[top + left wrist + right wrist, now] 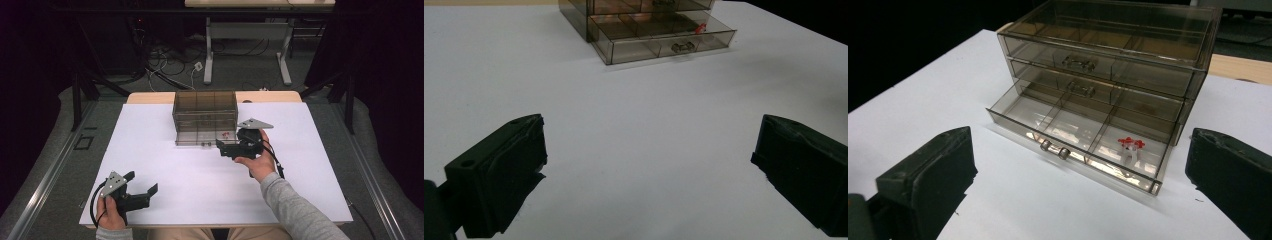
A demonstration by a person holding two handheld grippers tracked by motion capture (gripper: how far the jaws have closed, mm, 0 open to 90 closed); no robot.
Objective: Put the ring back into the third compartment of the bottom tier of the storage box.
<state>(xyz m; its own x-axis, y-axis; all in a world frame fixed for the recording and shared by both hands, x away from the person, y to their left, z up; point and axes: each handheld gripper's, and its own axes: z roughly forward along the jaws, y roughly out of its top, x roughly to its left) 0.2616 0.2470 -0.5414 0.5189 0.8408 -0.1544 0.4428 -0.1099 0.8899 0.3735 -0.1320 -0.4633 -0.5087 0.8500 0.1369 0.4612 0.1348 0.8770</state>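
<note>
On the white table [165, 165], the right gripper [235, 146] hovers wide-jawed near the pulled-out drawer [1075, 142].

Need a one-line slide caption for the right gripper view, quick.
Open right gripper faces a smoky three-drawer organizer; bottom drawer pulled out, small red-and-white item in one end compartment.

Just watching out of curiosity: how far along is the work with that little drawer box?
The smoky clear plastic drawer box has its bottom drawer pulled out, and a small red-and-white object lies in its right compartment. The right gripper hovers open before it; the left gripper waits open. Shutting the drawer probably remains.
</note>
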